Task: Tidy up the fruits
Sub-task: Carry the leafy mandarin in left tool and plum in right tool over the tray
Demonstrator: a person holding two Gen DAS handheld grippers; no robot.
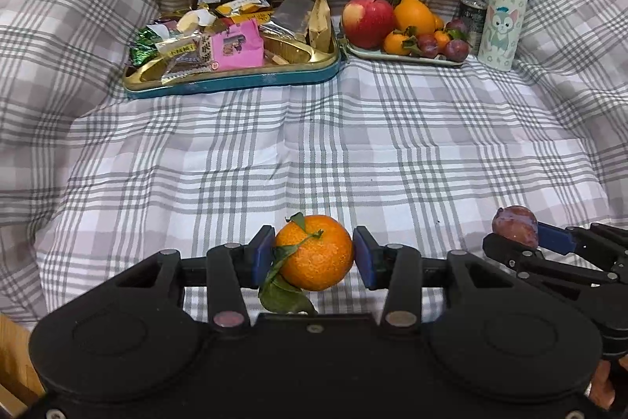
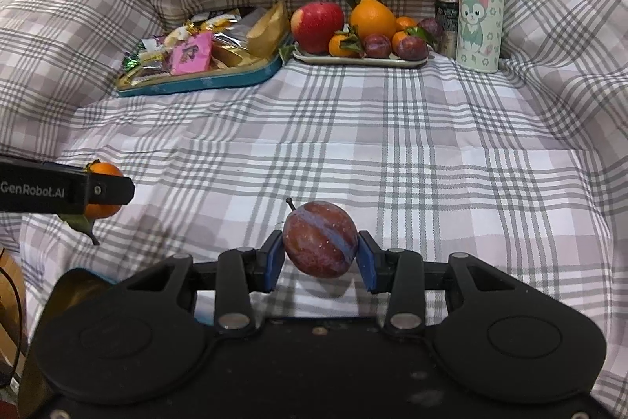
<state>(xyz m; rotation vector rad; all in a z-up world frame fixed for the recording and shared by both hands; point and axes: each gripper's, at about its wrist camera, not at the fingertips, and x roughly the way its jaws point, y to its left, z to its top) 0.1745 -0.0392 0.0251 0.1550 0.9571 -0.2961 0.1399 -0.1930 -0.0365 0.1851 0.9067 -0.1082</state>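
Observation:
My left gripper [image 1: 314, 254] is shut on a leafy tangerine [image 1: 314, 252], held above the checked cloth. In the right wrist view that same tangerine [image 2: 103, 191] shows at the left edge behind the left gripper's arm. My right gripper [image 2: 320, 254] is shut on a purple plum [image 2: 320, 239]; the left wrist view shows this plum [image 1: 515, 225] at the lower right. At the back a pale fruit plate [image 1: 392, 57] [image 2: 314, 59] holds a red apple [image 1: 367, 21] [image 2: 317, 26], an orange [image 1: 414, 15] [image 2: 373, 18], small tangerines and plums.
A teal-and-gold tin [image 1: 235, 81] [image 2: 204, 83] full of snack packets sits left of the fruit plate. A cartoon-printed bottle [image 1: 504, 14] [image 2: 481, 2] and a dark can [image 1: 471, 16] [image 2: 446, 22] stand to its right. Rumpled checked bedding rises around the flat cloth.

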